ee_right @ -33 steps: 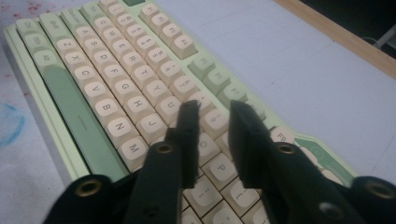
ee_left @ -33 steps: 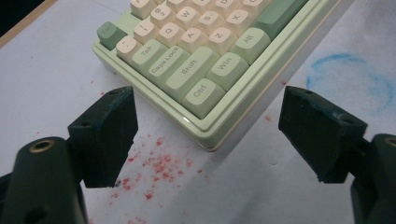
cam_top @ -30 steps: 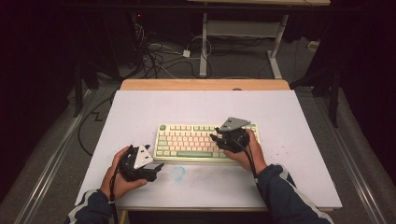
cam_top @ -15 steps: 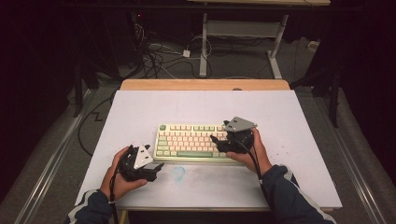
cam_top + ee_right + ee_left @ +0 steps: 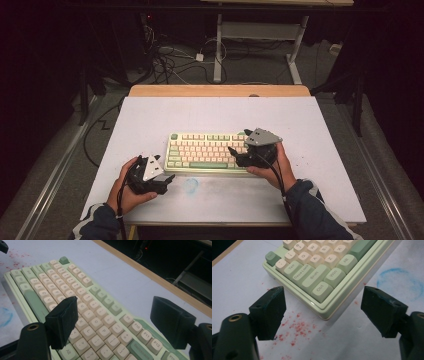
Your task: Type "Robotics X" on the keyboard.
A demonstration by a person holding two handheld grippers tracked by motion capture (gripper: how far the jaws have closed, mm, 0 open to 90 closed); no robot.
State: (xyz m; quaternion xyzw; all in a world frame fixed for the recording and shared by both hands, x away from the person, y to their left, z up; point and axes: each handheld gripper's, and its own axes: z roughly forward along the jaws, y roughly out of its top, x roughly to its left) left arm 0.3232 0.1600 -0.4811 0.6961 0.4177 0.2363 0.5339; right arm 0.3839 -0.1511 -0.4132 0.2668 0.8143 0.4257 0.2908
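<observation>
1. Left gripper [image 5: 167,181], held in the person's left hand [image 5: 129,186], sits low over the white tabletop [image 5: 150,120], just off the keyboard's near-left corner.
2. Left gripper fingers [image 5: 270,312] stand wide apart with nothing between the pads; bare tabletop with red specks [image 5: 297,327] lies between and just ahead of them.
3. The mechanical keyboard [image 5: 207,152], pale green case with cream and green keycaps, lies flat on the tabletop between the two grippers. In the left gripper view its corner with the Ctrl key [image 5: 321,289] sits just ahead of the fingers, between their tips, not touched.
4. A faint blue ring mark [image 5: 191,185] is on the tabletop just right of the left fingers and near the keyboard's front edge; it also shows beyond the right-hand finger in the left gripper view [image 5: 398,280].
5. Right gripper [image 5: 239,154], held in the person's right hand [image 5: 277,167], hovers over the right end of the keyboard, tips pointing left along the keys.
6. Right gripper fingers [image 5: 62,320] have just been opening and now gape wide, gripping nothing; rows of letter keys [image 5: 96,321] lie below and between them, and the F-key row [image 5: 140,331] lies toward the far finger. Cannot tell if the pads touch any keycap.
</observation>
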